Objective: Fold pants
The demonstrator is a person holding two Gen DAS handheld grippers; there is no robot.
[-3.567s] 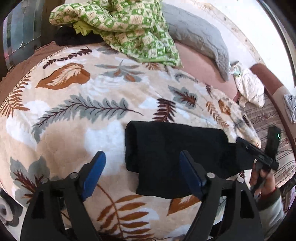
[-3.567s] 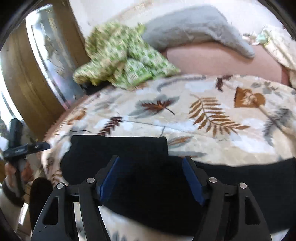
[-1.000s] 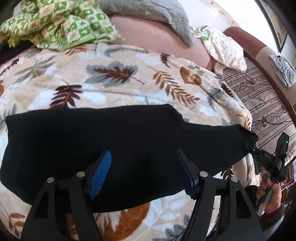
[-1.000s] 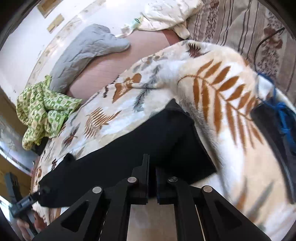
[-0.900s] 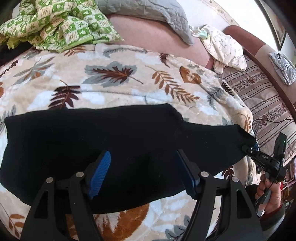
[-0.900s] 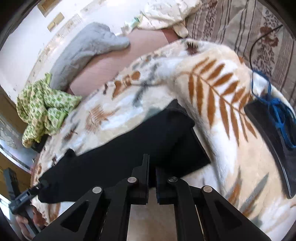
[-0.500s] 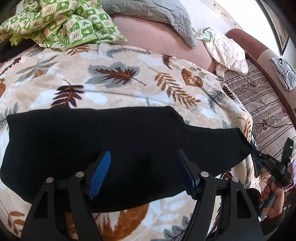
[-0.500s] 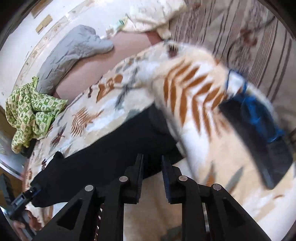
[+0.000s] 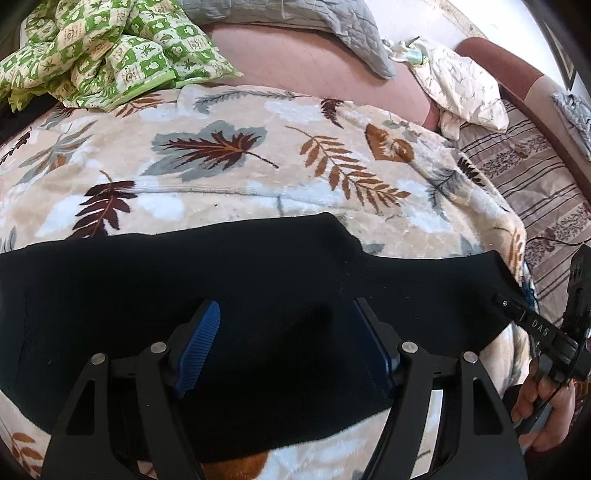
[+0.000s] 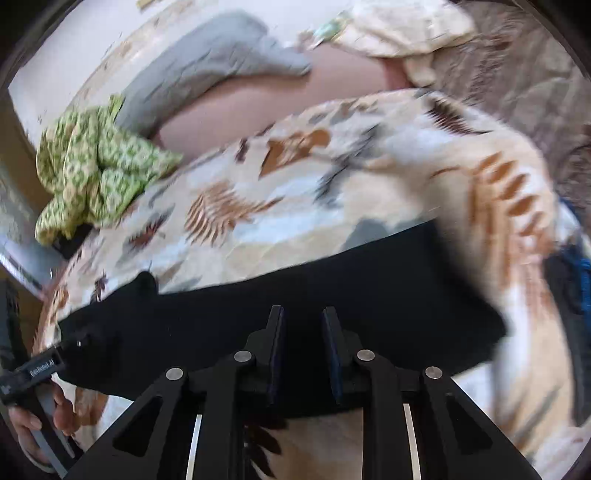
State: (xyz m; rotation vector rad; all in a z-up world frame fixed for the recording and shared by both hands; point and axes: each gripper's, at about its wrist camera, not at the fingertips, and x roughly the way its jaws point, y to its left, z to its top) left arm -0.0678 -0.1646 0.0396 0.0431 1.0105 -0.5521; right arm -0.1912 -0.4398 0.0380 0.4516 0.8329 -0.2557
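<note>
Black pants (image 9: 258,280) lie stretched out flat across a leaf-patterned blanket (image 9: 229,173) on the bed. My left gripper (image 9: 284,343) is open and empty, hovering over the middle of the pants. My right gripper (image 10: 303,332) has its jaws parted a little, with nothing between them, above the pants (image 10: 295,291) near their right end. The right gripper also shows at the right edge of the left wrist view (image 9: 532,325). The right wrist view is blurred by motion.
A green checked cloth (image 9: 107,48) is bunched at the back left. A grey quilted pillow (image 9: 295,22) and a cream cloth (image 9: 461,85) lie at the back. A striped sofa cover (image 9: 535,173) is to the right. A dark item with blue cord (image 10: 572,280) sits beside the blanket.
My right gripper has let go of the pants' end and opened slightly, swinging left over the pants. The pants now lie stretched flat. The left gripper has barely moved.
</note>
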